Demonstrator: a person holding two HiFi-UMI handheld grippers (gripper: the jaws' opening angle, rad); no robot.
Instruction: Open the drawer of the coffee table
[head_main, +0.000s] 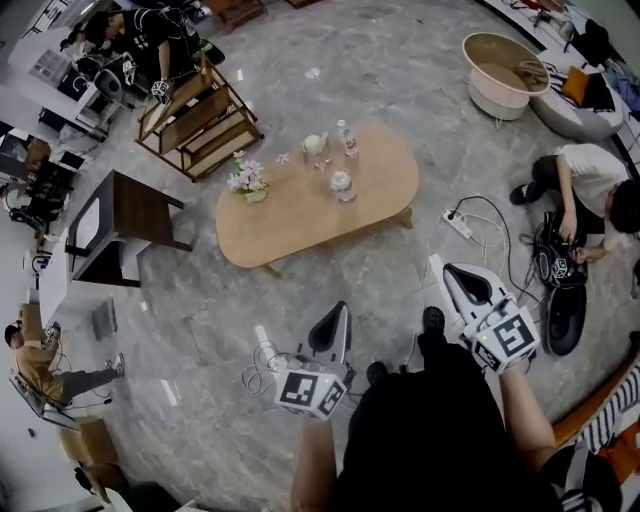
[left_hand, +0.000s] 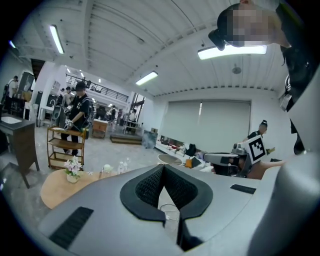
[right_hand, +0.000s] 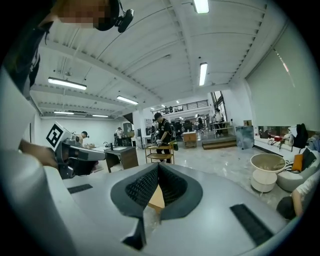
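Observation:
The oval wooden coffee table (head_main: 300, 215) stands on the grey floor ahead of me; no drawer shows in any view. On it are a small vase of flowers (head_main: 247, 181), a pale teapot (head_main: 315, 147) and two bottles (head_main: 343, 184). My left gripper (head_main: 341, 309) hangs well short of the table's near edge, jaws shut and empty. My right gripper (head_main: 442, 268) is to the right, also short of the table, shut with nothing in it. In the left gripper view the table (left_hand: 54, 189) lies at the lower left beyond the shut jaws (left_hand: 162, 168). A strip of table (right_hand: 156, 198) shows between the right gripper's pads (right_hand: 158, 168).
A wooden shelf cart (head_main: 198, 116) with a person (head_main: 150, 45) beside it stands far left, and a dark desk (head_main: 132, 212) left of the table. A power strip (head_main: 459, 225) with cables lies right of the table, near a crouching person (head_main: 585, 185). A round tub (head_main: 503, 70) is far right.

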